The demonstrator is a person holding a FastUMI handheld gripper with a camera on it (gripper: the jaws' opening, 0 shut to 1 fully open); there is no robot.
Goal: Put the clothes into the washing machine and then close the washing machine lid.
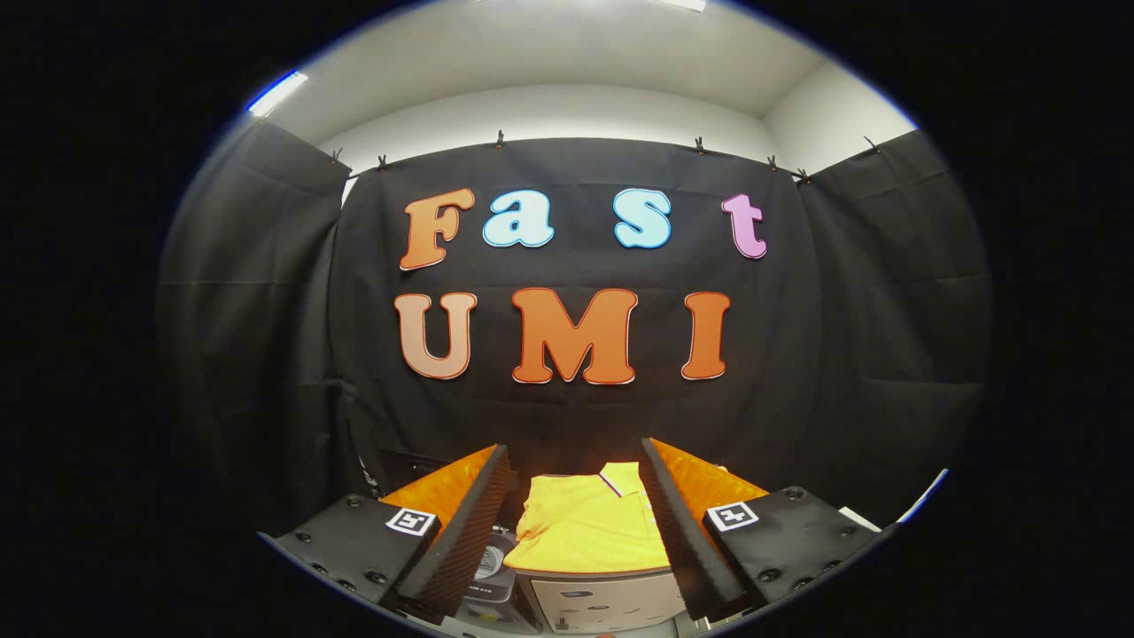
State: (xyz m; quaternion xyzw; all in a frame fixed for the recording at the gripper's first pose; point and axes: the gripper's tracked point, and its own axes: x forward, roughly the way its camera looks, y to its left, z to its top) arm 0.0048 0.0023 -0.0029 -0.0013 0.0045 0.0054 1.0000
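A folded yellow polo shirt (589,527) lies on top of a small white washing machine (611,602), just ahead of and between the fingers of the gripper (576,523), which are spread wide and hold nothing, so the loading appears not yet begun.

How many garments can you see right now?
1: a yellow shirt lying folded on a white box, seen between the open gripper fingers, untouched. Others may be hidden below or behind the fingers.
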